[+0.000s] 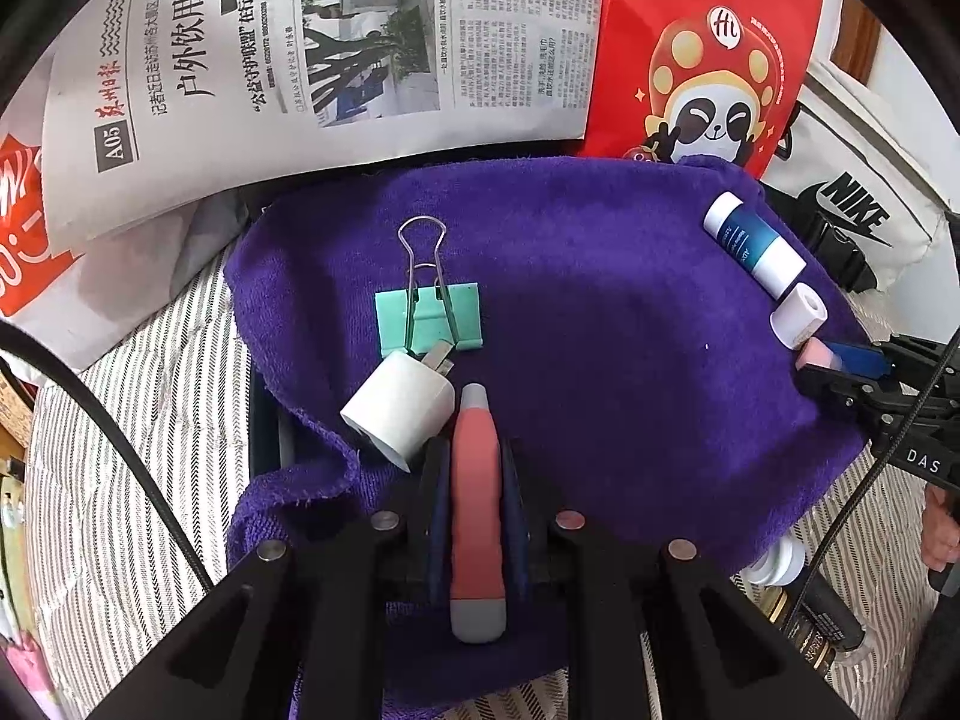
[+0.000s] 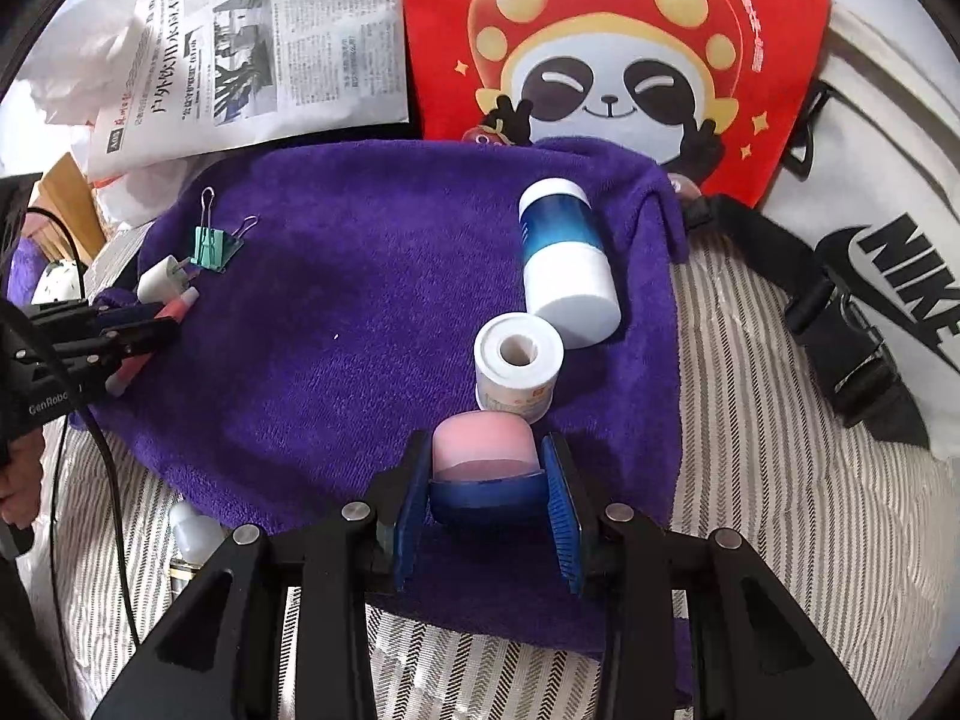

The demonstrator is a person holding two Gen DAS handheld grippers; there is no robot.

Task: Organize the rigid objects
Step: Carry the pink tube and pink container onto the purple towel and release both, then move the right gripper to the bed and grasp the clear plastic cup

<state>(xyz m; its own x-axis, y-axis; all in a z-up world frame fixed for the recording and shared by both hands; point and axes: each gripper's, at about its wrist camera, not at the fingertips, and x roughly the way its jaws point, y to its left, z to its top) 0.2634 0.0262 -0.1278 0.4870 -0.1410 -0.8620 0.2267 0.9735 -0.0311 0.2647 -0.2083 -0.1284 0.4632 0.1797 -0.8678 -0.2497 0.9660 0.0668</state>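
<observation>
A purple towel (image 1: 600,330) (image 2: 360,312) lies spread on a striped bed. My left gripper (image 1: 474,468) is shut on a coral and grey utility knife (image 1: 475,510), low over the towel's left edge; it also shows in the right wrist view (image 2: 162,324). Beside it lie a white plug adapter (image 1: 399,405) and a green binder clip (image 1: 429,315). My right gripper (image 2: 483,474) is shut on a pink and blue jar (image 2: 483,456) at the towel's right edge. A white tape roll (image 2: 519,366) and a blue and white bottle (image 2: 567,264) lie just beyond it.
A newspaper (image 1: 300,60), a red panda bag (image 2: 612,48) and a white Nike bag (image 2: 870,240) border the towel's far and right sides. Small white bottles (image 2: 192,531) and dark tubes (image 1: 810,618) lie on the striped bedding (image 2: 780,480) near the towel's front edge.
</observation>
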